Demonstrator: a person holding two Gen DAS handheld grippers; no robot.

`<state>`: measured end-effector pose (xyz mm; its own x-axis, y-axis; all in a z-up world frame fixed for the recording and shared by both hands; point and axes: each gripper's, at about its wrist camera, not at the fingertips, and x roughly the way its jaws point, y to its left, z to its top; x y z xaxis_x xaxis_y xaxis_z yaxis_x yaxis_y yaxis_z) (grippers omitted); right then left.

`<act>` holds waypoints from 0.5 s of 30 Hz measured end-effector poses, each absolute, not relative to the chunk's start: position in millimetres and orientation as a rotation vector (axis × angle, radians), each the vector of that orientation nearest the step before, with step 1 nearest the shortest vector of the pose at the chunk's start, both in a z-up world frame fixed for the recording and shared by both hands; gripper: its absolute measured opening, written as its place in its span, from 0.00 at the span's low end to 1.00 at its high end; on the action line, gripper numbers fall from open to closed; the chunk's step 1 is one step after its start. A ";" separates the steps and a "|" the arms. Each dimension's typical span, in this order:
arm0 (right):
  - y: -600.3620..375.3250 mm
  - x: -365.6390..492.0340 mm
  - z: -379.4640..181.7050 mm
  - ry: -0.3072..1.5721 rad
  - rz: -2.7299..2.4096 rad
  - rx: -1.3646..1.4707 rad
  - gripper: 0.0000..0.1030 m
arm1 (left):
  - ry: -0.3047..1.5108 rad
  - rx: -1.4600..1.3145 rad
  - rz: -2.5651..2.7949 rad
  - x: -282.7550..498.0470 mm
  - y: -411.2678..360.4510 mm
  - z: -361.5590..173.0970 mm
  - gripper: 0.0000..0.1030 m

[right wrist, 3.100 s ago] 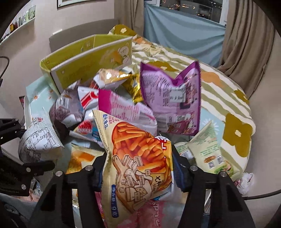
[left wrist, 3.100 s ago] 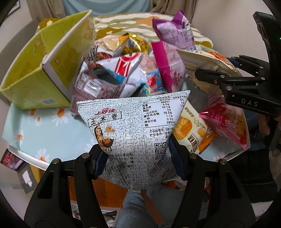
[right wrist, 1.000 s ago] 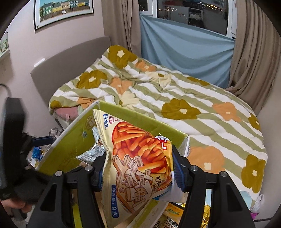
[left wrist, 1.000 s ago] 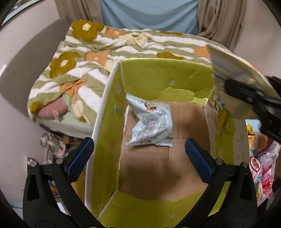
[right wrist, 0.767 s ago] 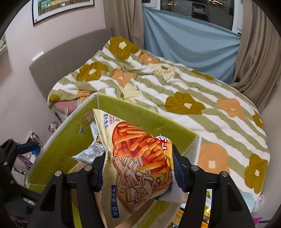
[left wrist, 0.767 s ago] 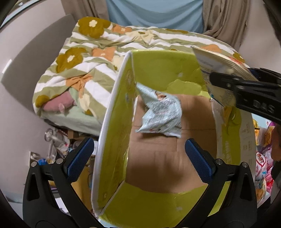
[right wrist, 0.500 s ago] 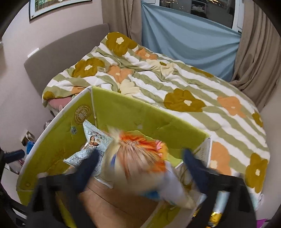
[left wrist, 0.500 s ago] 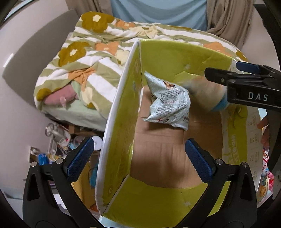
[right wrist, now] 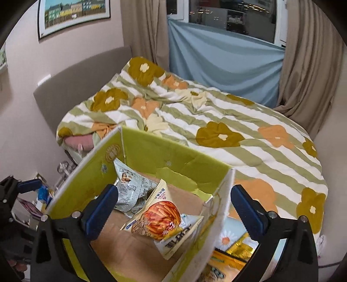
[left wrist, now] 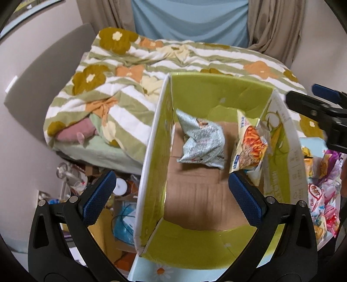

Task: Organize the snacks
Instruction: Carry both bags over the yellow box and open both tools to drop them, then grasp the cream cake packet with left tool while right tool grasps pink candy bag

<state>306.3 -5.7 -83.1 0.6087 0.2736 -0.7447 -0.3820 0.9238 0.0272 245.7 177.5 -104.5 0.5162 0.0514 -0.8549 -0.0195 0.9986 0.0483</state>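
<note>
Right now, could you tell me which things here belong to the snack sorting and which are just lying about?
Job:
green cardboard box
grey-white crumpled snack bag
orange snack-stick bag
loose snack packets on the table

Lying about:
flowered striped quilt
blue cloth at the window
framed picture

Two snack bags lie in the box (left wrist: 151, 151): the corn-roll bag (left wrist: 201, 143) left, the stick-snack bag (left wrist: 249, 147) right against the wall.
</note>
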 end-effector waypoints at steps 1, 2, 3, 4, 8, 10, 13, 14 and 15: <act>-10.9 300.5 -74.8 0.826 0.371 -0.125 1.00 | 1.020 0.035 0.037 244.5 176.8 -99.8 1.00; -14.3 297.1 -69.5 0.820 0.366 -0.116 1.00 | 1.013 0.037 0.034 243.4 175.9 -95.9 1.00; -18.8 292.2 -63.2 0.810 0.357 -0.106 1.00 | 1.003 0.041 0.029 241.3 174.1 -90.4 1.00; -24.4 286.3 -56.5 0.798 0.346 -0.095 1.00 | 0.995 0.045 0.027 239.7 172.3 -86.1 1.00; -44.7 267.6 -38.3 0.775 0.314 -0.056 1.00 | 0.961 0.061 0.017 225.8 158.2 -69.0 1.00; -59.3 254.7 -30.0 0.765 0.295 -0.038 1.00 | 0.947 0.066 0.011 217.6 148.9 -61.3 1.00; -81.3 236.5 -20.9 0.741 0.272 -0.021 1.00 | 0.926 0.076 0.005 202.5 129.2 -50.9 1.00; -91.0 229.3 -17.9 0.736 0.265 -0.014 1.00 | 0.920 0.075 0.001 196.6 121.6 -47.7 1.00; -102.1 221.3 -15.2 0.730 0.257 -0.005 1.00 | 0.914 0.072 -0.004 191.7 115.3 -45.2 1.00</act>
